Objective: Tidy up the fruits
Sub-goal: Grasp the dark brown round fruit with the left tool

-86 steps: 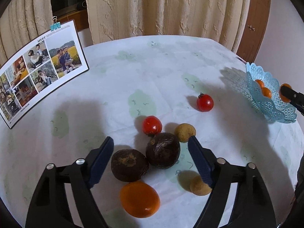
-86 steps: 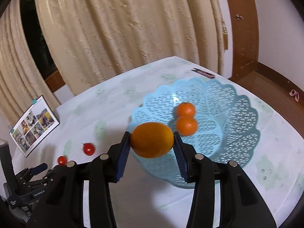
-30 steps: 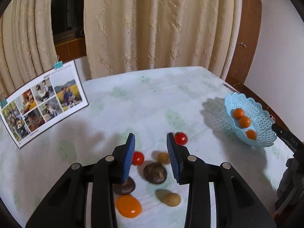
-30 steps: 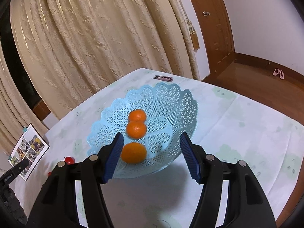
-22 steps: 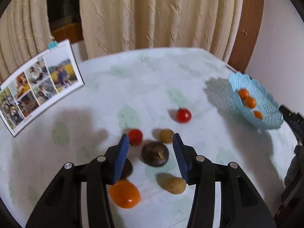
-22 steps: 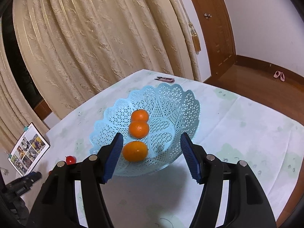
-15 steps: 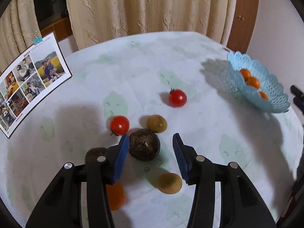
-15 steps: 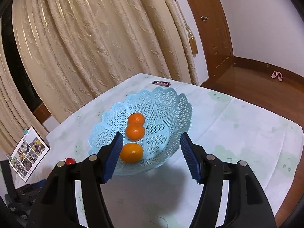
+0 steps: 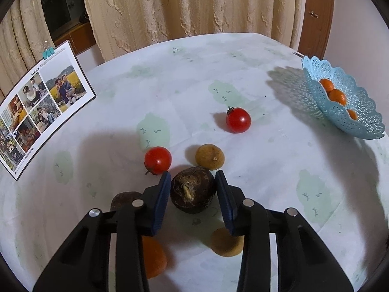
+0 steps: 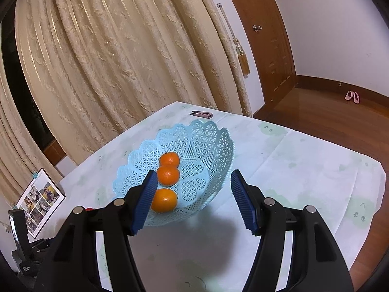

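On the worktop (image 9: 267, 77), covered by a pale cloth with green patches, the loose fruits are gathered at the lower centre of the left wrist view. The left gripper (image 9: 192, 194) is held low over them, its blue pads set on either side of a dark brown round fruit (image 9: 192, 193); the pads sit just beside its flanks, but whether they touch it cannot be told. From that fruit, a red tomato (image 9: 158, 159) lies at 10 o'clock, a tan fruit (image 9: 209, 157) at 1 o'clock, and a second red tomato (image 9: 238, 120) farther out at 1 o'clock. A second dark fruit (image 9: 122, 200) is partly hidden behind the left finger at 9 o'clock, an orange fruit (image 9: 153, 255) lies at 7 o'clock, and another tan fruit (image 9: 226, 242) at 5 o'clock.

The blue lattice basket (image 10: 211, 136) is seen well apart at 2 o'clock in the left view. Three oranges (image 10: 166, 174) lie in it in a row. The right gripper (image 10: 192, 194) is held above the near rim of the basket with its fingers wide apart and nothing between them.

A photo board (image 9: 41, 104) stands at 10 o'clock near the worktop's edge.
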Tool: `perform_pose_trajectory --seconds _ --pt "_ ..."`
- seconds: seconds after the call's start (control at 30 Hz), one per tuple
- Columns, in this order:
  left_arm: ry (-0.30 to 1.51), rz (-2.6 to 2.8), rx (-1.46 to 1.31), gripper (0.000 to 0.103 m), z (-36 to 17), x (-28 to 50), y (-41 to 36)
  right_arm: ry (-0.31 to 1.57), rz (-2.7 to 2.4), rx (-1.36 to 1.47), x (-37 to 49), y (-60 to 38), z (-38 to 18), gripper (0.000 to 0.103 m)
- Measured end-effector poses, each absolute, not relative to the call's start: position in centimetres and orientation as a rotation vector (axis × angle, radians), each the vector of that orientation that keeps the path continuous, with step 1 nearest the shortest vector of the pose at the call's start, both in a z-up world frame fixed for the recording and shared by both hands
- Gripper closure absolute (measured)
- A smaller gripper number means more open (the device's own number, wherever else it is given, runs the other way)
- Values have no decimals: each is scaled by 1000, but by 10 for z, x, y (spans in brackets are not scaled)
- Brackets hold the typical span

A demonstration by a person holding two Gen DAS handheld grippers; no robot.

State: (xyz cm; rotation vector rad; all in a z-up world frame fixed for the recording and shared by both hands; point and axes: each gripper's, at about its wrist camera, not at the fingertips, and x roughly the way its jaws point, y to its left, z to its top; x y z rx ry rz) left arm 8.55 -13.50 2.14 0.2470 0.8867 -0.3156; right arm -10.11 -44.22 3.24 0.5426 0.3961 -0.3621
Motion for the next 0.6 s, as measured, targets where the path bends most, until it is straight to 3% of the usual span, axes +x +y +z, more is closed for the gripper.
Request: perform_pose_trajectory --seconds 0.27,0.6 --pt "812 -350 248 65 54 70 -153 363 -378 565 -110 -453 34 39" --pt "737 -521 281 65 90 57 -241 358 -408 585 -118 -469 28 39"
